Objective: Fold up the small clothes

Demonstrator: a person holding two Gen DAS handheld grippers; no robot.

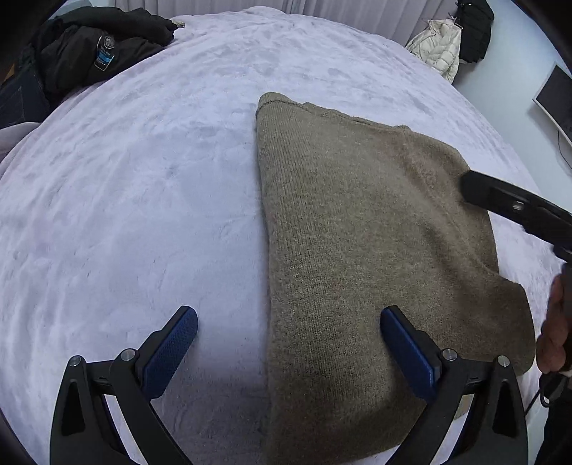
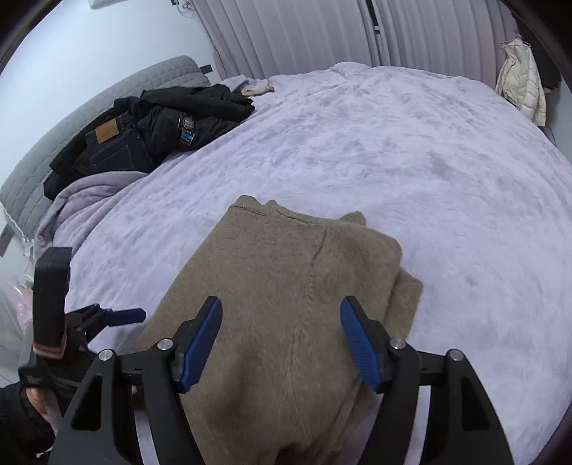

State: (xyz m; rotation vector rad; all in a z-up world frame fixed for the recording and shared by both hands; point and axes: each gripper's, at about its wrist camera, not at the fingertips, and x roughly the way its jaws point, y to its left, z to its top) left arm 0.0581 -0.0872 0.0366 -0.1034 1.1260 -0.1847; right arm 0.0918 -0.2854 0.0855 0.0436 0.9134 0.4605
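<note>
A brown knit sweater [image 1: 357,232] lies folded lengthwise on the lilac bed cover [image 1: 143,179]. My left gripper [image 1: 287,322] is open and empty, hovering over the sweater's left folded edge near its close end. My right gripper [image 2: 280,332] is open and empty, just above the sweater [image 2: 279,286], which lies in layers with a fold at its right side. The right gripper's black body [image 1: 514,207] shows over the sweater's right edge in the left wrist view. The left gripper [image 2: 121,316] shows at the left in the right wrist view.
A pile of dark clothes and jeans [image 2: 150,132] lies at the bed's far left by the grey headboard [image 2: 107,93]. A cream puffer jacket [image 2: 522,82] hangs at the far right. Curtains [image 2: 304,32] run behind the bed. A monitor [image 1: 554,100] stands at right.
</note>
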